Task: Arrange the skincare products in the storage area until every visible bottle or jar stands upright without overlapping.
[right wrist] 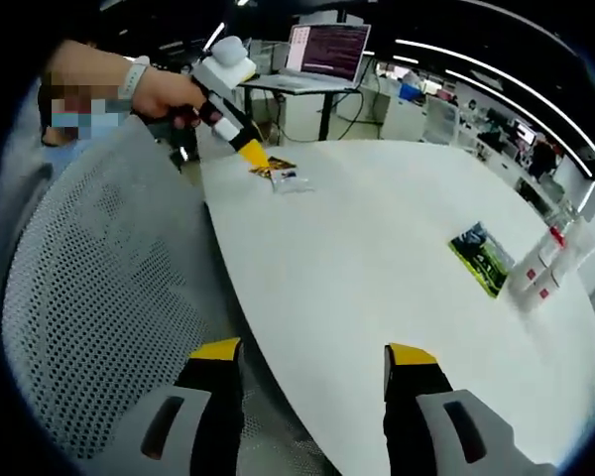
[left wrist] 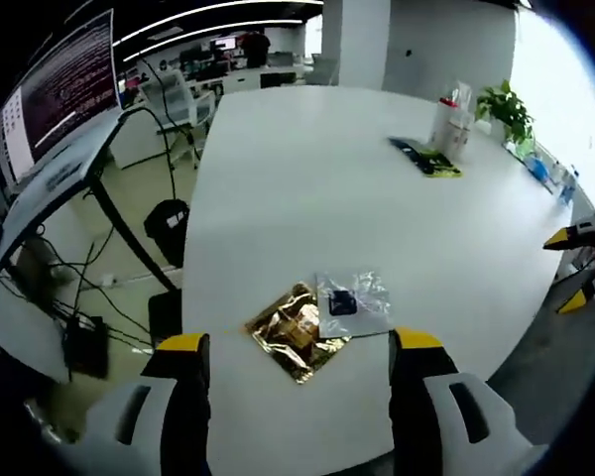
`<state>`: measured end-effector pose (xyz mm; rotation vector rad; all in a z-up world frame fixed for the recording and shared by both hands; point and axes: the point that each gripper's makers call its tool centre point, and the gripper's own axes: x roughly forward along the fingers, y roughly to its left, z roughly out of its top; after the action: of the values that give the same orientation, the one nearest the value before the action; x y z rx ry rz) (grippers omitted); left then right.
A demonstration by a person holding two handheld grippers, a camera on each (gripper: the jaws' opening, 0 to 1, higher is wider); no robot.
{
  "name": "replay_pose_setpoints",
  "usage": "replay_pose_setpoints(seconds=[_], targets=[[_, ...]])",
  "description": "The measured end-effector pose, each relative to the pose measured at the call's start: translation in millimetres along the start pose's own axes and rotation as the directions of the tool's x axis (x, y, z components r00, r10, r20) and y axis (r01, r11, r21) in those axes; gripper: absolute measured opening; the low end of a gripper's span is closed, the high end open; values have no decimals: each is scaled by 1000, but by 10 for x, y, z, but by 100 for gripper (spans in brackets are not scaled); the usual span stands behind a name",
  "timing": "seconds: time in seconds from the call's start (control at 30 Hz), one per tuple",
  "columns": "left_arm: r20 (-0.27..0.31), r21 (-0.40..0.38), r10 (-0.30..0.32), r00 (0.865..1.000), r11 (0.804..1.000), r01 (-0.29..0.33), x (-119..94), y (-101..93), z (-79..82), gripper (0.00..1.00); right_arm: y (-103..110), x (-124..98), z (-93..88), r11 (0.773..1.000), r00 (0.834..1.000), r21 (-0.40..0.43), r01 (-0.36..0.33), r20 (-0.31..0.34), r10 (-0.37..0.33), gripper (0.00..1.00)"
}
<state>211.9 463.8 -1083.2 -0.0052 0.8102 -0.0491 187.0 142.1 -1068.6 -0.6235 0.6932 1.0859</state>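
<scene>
On the large white oval table (left wrist: 307, 218), near its edge, a crumpled gold foil packet (left wrist: 296, 332) is seen in the left gripper view, with a small clear plastic bag (left wrist: 352, 300) holding something dark lying against its right side and partly over it. The left gripper (left wrist: 302, 347) is held just short of these two items; its two yellow-tipped black jaws are set wide apart and nothing is between them. Far across the table, a group of clear and white skincare bottles with red marks (left wrist: 452, 121) is standing upright, and a flat dark and yellow-green packet (left wrist: 424, 157) lies just beside them. A green potted plant (left wrist: 506, 107) is placed behind the bottles.

In the right gripper view, the right gripper (right wrist: 312, 355) is held over the near edge of the table, beside a grey mesh chair back (right wrist: 99, 317). Its jaws are also spread and empty. The left gripper is seen there in a person's hand (right wrist: 164, 94), with its yellow tips close above the foil packet. The skincare bottles are standing at the far right side, well apart from both grippers. An open laptop (right wrist: 322, 55) is seen on a stand behind the table.
</scene>
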Motion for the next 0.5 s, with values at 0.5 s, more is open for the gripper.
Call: replay_pose_setpoints(seconds=[0.5], targets=[[-20, 321, -161, 987, 934, 159, 170, -17, -60, 73, -47, 3, -43, 1000, 999, -11, 26, -24, -26, 52]])
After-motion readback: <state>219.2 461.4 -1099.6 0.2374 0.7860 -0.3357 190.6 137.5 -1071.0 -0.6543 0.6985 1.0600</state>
